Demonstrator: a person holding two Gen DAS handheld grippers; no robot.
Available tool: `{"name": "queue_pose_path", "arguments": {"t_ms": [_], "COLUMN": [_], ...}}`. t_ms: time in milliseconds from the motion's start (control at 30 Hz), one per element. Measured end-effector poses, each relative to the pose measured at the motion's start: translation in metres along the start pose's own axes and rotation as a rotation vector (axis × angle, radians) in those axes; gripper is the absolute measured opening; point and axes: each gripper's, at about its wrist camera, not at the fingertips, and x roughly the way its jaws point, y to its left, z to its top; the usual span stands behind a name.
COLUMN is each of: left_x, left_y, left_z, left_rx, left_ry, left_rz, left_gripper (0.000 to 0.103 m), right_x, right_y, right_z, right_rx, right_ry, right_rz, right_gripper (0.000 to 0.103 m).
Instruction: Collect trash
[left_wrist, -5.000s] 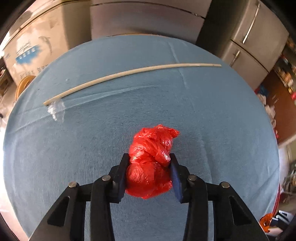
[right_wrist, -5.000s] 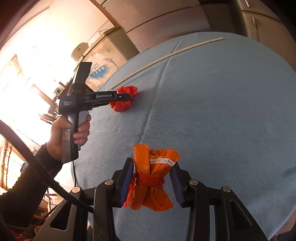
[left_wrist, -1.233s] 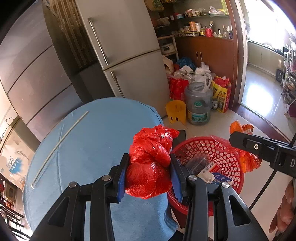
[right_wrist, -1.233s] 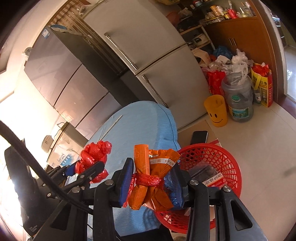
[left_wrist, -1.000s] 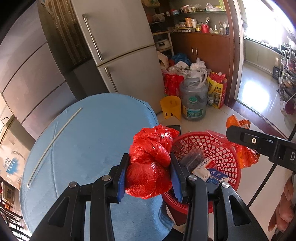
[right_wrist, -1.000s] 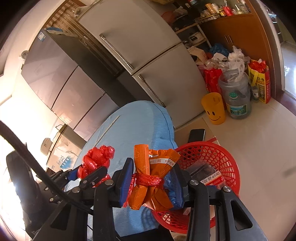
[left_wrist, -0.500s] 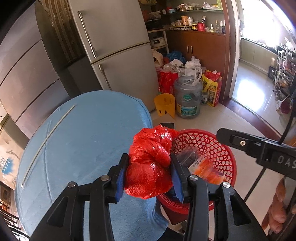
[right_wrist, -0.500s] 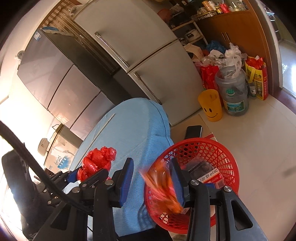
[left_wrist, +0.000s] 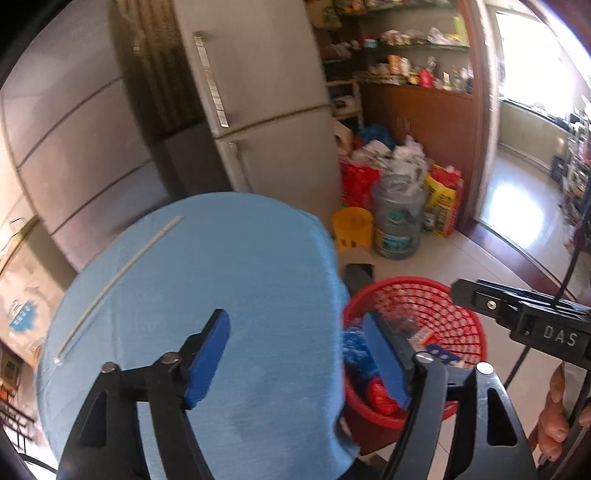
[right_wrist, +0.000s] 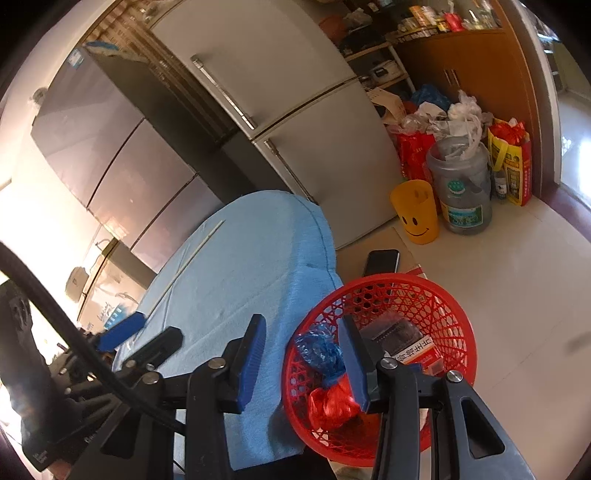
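A red mesh basket (left_wrist: 458, 306) (right_wrist: 436, 295) stands on the floor beside the blue-covered round table (left_wrist: 207, 280) (right_wrist: 236, 273). A red crumpled bag (right_wrist: 332, 402) (left_wrist: 380, 395) lies inside it with blue plastic (right_wrist: 317, 350) and a printed box (right_wrist: 417, 350). My left gripper (left_wrist: 299, 354) is open and empty above the table edge and basket. My right gripper (right_wrist: 303, 362) is open and empty over the basket's near rim. The right gripper also shows in the left wrist view (left_wrist: 517, 310).
A long thin white stick (left_wrist: 118, 280) (right_wrist: 192, 258) lies on the table. Fridges (right_wrist: 295, 110) stand behind. A yellow smiley cup (right_wrist: 417, 214), a large water jug (right_wrist: 461, 188), bags of rubbish (left_wrist: 399, 162) and a black phone (right_wrist: 382, 260) sit on the floor.
My left gripper has opened and the red bag has dropped into the basket. My right gripper opened a moment earlier and let the orange packet fall in.
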Motion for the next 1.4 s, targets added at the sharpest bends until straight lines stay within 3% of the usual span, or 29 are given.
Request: {"name": "queue_pose_path", "arguments": {"t_ms": [200, 433, 533, 600, 833, 1100, 1400], "left_x": [-0.028, -0.064, -0.075, -0.083, -0.113, -0.135, -0.159], "left_y": [0.059, 0.128, 0.153, 0.168, 0.217, 0.25, 0.261], "left_z": [-0.016, -0.053, -0.065, -0.075, -0.099, -0.123, -0.143], "left_rx": [-0.109, -0.242, -0.278, -0.303, -0.373, -0.446, -0.476], "left_ry": [-0.034, -0.047, -0.049, -0.048, -0.069, -0.066, -0.067], "left_rz": [0.119, 0.253, 0.292, 0.327, 0.432, 0.499, 0.548], "left_gripper": [0.083, 0.084, 0.085, 0.092, 0.092, 0.092, 0.092], "right_x": [0.005, 0.018, 0.023, 0.027, 0.028, 0.023, 0.022], "right_y": [0.042, 0.118, 0.154, 0.179, 0.244, 0.308, 0.334], "right_z": [-0.007, -0.03, -0.042, -0.05, -0.068, -0.091, -0.112], "right_rx": [-0.077, -0.254, -0.339, -0.391, -0.504, -0.574, -0.584], "right_ry": [0.029, 0.067, 0.076, 0.082, 0.072, 0.055, 0.085], "right_rz": [0.037, 0.068, 0.06, 0.058, 0.081, 0.107, 0.104], "right_gripper": [0.062, 0.063, 0.063, 0.063, 0.063, 0.067, 0.067]}}
